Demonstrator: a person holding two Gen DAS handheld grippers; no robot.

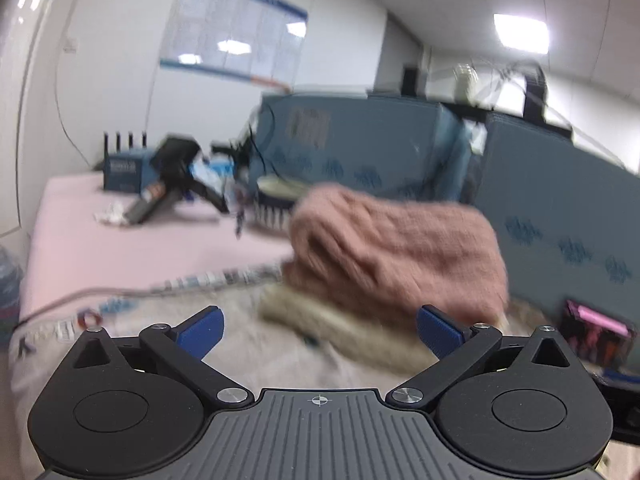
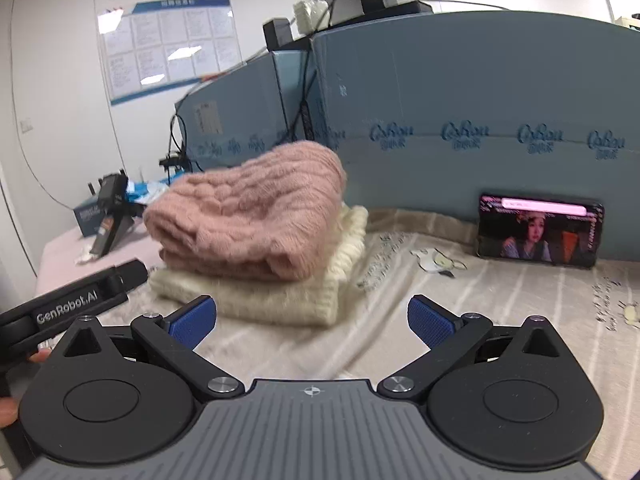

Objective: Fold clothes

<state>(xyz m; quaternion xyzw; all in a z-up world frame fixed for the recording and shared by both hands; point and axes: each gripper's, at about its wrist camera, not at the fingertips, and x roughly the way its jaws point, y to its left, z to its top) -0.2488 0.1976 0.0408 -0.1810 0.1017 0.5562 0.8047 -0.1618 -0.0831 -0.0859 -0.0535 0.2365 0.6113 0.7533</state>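
Observation:
A folded pink knit sweater [image 2: 248,208] lies on top of a folded cream knit sweater [image 2: 288,292] on the beige striped cloth [image 2: 500,320] that covers the table. The stack also shows, blurred, in the left wrist view, pink sweater [image 1: 396,244] over cream sweater [image 1: 344,328]. My right gripper [image 2: 312,322] is open and empty, just in front of the stack. My left gripper [image 1: 320,330] is open and empty, a little in front and left of the stack. The left gripper's black body [image 2: 72,304] shows at the left of the right wrist view.
A phone [image 2: 540,232] playing video leans on the blue partition [image 2: 480,100] at the back right. A black device on a stand [image 1: 176,184], a router box [image 1: 124,168] and a cable lie on the pink surface [image 1: 120,248] to the left.

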